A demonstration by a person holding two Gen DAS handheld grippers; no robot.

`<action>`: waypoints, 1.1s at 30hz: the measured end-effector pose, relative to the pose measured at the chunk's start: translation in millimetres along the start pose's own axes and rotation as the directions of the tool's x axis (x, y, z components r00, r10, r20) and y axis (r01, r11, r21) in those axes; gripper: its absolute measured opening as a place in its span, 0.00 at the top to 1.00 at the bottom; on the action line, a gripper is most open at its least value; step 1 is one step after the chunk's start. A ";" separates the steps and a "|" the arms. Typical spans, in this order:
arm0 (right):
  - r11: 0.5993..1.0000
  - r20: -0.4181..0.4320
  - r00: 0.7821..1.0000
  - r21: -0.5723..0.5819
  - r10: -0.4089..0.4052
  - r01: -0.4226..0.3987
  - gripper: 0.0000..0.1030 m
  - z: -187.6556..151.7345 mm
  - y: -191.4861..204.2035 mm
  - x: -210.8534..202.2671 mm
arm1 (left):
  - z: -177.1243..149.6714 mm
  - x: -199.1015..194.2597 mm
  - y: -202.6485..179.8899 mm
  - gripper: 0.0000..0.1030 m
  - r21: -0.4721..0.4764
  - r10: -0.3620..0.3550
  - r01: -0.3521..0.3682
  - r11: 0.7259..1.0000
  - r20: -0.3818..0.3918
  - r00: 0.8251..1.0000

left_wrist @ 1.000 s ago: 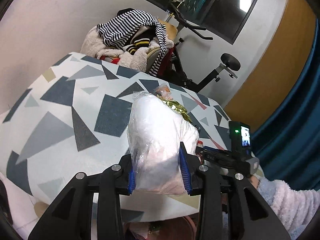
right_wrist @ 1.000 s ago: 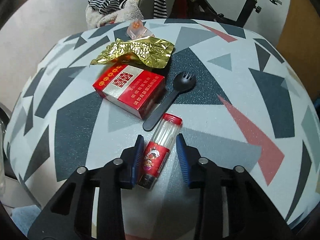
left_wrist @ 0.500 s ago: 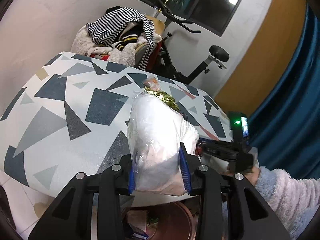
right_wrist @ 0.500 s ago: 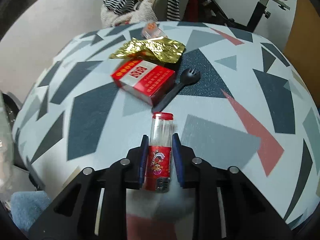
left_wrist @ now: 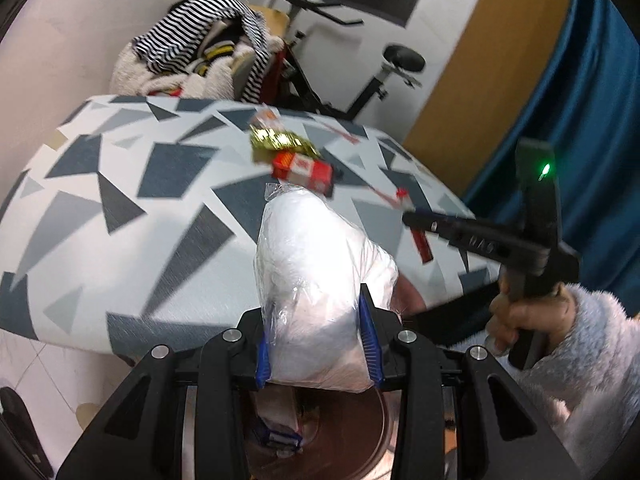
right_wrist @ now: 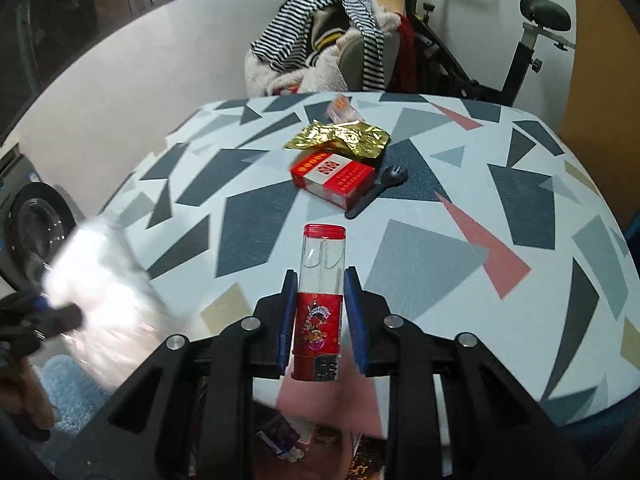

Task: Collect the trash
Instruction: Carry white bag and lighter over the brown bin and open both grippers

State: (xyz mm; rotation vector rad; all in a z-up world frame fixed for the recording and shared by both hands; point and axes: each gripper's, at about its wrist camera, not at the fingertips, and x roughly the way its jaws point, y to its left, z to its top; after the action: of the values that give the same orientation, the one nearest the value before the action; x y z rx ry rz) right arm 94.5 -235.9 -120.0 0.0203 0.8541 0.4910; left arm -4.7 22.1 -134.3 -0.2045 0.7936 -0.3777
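Observation:
My left gripper [left_wrist: 316, 340] is shut on a white wad in clear plastic [left_wrist: 316, 264]. It holds the wad past the near edge of the patterned table [left_wrist: 120, 184], above a brown round bin [left_wrist: 360, 440] with litter inside. My right gripper [right_wrist: 320, 312] is shut on a clear tube with a red cap and red label [right_wrist: 323, 256], lifted off the table near its front edge. On the table lie a red box [right_wrist: 334, 178], a gold wrapper [right_wrist: 340, 140], a black spork [right_wrist: 380, 188] and a small orange wrapper [right_wrist: 340, 106]. The left wrist view shows the right gripper [left_wrist: 416, 224] in a hand at the right.
Behind the table stand a chair heaped with striped and fleecy clothes [right_wrist: 320, 40] and an exercise bike [right_wrist: 520, 40]. A washing machine [right_wrist: 36, 220] is at the left and a blue curtain [left_wrist: 580, 120] at the right. The bin's pink rim [right_wrist: 320, 400] shows below the right gripper.
The right gripper has closed on the tube, lifted it and drawn it back toward the table's near edge. The left gripper has carried the wad back and down over the bin.

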 end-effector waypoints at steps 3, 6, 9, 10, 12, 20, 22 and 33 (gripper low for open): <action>1.000 0.005 1.000 -0.002 0.016 -0.016 0.74 -7.4 1.9 -12.0 | -10.6 8.4 -9.8 0.65 0.038 -0.014 0.015 0.999 -0.042 0.999; 1.000 0.006 1.000 -0.017 0.022 -0.022 0.74 -17.7 3.6 -22.9 | -20.5 18.3 -16.1 0.65 0.045 -0.037 0.040 0.998 -0.079 0.996; 1.000 -0.001 1.000 -0.021 0.013 -0.013 0.74 -27.0 1.6 -29.6 | -28.4 26.5 -22.6 0.65 0.055 -0.052 0.058 0.997 -0.108 0.993; 1.000 -0.004 1.000 -0.015 0.010 -0.010 0.74 -29.9 -0.5 -31.5 | -30.0 28.6 -25.0 0.65 0.060 -0.056 0.063 0.996 -0.116 0.992; 1.000 -0.008 1.000 -0.003 0.005 -0.005 0.74 -34.5 -4.4 -34.0 | -31.9 31.9 -29.1 0.65 0.068 -0.065 0.074 0.995 -0.126 0.990; 1.000 -0.010 1.000 0.022 -0.001 0.001 0.74 -48.8 -15.6 -43.8 | -35.0 41.4 -35.3 0.57 0.071 -0.086 0.098 0.993 -0.153 0.984; 1.000 -0.015 1.000 0.018 0.002 -0.001 0.74 -51.0 -14.4 -44.4 | -34.3 39.1 -33.4 0.49 0.058 -0.100 0.109 0.992 -0.140 0.985; 1.000 -0.067 0.997 -0.016 0.026 -0.027 0.74 -62.9 -1.1 -33.9 | -14.1 0.6 -9.5 0.13 0.023 0.079 -0.079 0.997 0.013 0.997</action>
State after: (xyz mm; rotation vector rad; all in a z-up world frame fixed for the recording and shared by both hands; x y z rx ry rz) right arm 30.4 -262.3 -137.6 -0.0002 0.9164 0.5255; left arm -17.0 12.6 -141.4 -0.1525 0.7826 -0.3111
